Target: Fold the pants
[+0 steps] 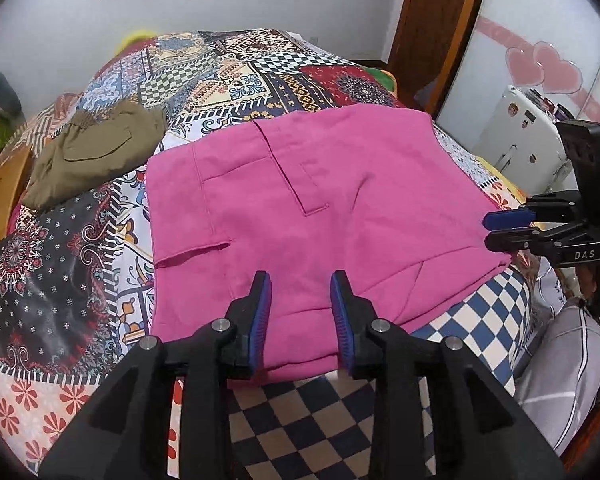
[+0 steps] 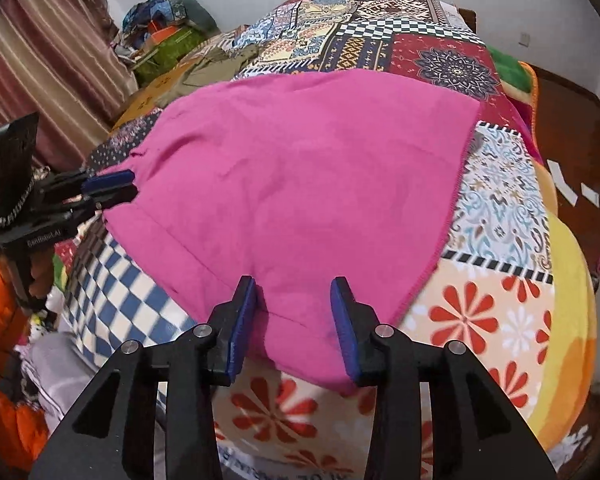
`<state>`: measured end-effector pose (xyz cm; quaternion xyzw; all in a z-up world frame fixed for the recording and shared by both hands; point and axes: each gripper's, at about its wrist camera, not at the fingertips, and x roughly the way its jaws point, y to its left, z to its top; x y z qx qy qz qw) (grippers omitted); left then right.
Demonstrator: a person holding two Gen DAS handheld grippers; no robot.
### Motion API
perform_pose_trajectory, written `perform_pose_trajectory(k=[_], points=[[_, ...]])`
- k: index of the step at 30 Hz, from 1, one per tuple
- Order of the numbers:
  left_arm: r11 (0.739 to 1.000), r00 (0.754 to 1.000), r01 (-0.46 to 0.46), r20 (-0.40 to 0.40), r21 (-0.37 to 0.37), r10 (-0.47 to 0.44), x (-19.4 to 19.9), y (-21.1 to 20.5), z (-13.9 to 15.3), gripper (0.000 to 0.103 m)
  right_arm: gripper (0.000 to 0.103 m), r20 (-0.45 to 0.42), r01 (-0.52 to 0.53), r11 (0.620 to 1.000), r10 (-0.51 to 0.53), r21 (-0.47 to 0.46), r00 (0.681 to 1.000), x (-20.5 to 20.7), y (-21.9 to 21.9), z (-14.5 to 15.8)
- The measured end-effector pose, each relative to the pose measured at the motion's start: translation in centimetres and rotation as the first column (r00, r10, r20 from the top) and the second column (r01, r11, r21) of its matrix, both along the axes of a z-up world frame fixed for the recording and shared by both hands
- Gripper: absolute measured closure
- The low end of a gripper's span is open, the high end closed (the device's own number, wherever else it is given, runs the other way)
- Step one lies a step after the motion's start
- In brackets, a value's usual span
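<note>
Pink pants (image 1: 300, 200) flat under both parted tools (image 1: 300, 292).

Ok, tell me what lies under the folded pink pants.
The folded pink pants rest on a patchwork-patterned bedspread, whose checkered and floral patches show around every edge. Whatever the fabric covers beneath its middle cannot be seen.

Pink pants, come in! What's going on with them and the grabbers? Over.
Left hand-held gripper and right hand-held gripper both open, holding nothing. Pink pants lie folded on the patchwork blanket. Olive garment lies apart; nothing blocking.
</note>
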<state>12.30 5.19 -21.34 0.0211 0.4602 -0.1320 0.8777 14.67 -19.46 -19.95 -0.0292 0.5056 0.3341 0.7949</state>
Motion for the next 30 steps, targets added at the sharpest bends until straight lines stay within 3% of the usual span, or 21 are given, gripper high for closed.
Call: perform_pose_trajectory(k=[4, 6, 8, 13, 18, 23, 30], points=[[1.0, 1.0, 0.016, -0.01, 0.015, -0.016, 0.2, 0.1, 0.5, 0.07, 0.066, 0.003, -0.013, 1.0, 0.014, -0.028, 1.0, 0.0, -0.6, 0.7], [1.0, 1.0, 0.018, -0.019, 0.025, -0.018, 0.5, 0.5, 1.2, 0.064, 0.066, 0.029, -0.013, 0.998, 0.015, -0.063, 0.999, 0.6, -0.8, 1.6], [0.998, 1.0, -0.01, -0.006, 0.054, 0.01, 1.0, 1.4, 2.3, 0.052, 0.063, 0.074, -0.006, 0.996, 0.012, -0.09, 0.997, 1.3, -0.9, 2.8], [0.99, 0.989, -0.135, 0.065, 0.036, 0.132, 3.8, 5.3, 5.4, 0.045, 0.063, 0.156, 0.024, 0.999, -0.018, -0.036, 0.988, 4.0, -1.5, 6.0], [0.974, 0.972, -0.227, 0.072, 0.024, 0.225, 8.0, 8.2, 5.3, 0.046, 0.059, 0.226, 0.072, 0.997, -0.063, -0.03, 0.972, 8.4, -0.6, 6.8], [0.967, 0.967, -0.254, 0.017, 0.005, 0.254, 11.8, 9.5, 2.9, 0.067, 0.059, 0.224, 0.135, 0.99, -0.122, -0.043, 0.967, 12.1, -0.7, 5.4], [0.971, 0.969, -0.233, -0.097, -0.057, 0.227, 14.2, 9.3, -0.6, 0.066, 0.059, 0.178, 0.211, 0.974, -0.195, -0.077, 0.965, 14.5, -2.0, 2.3]])
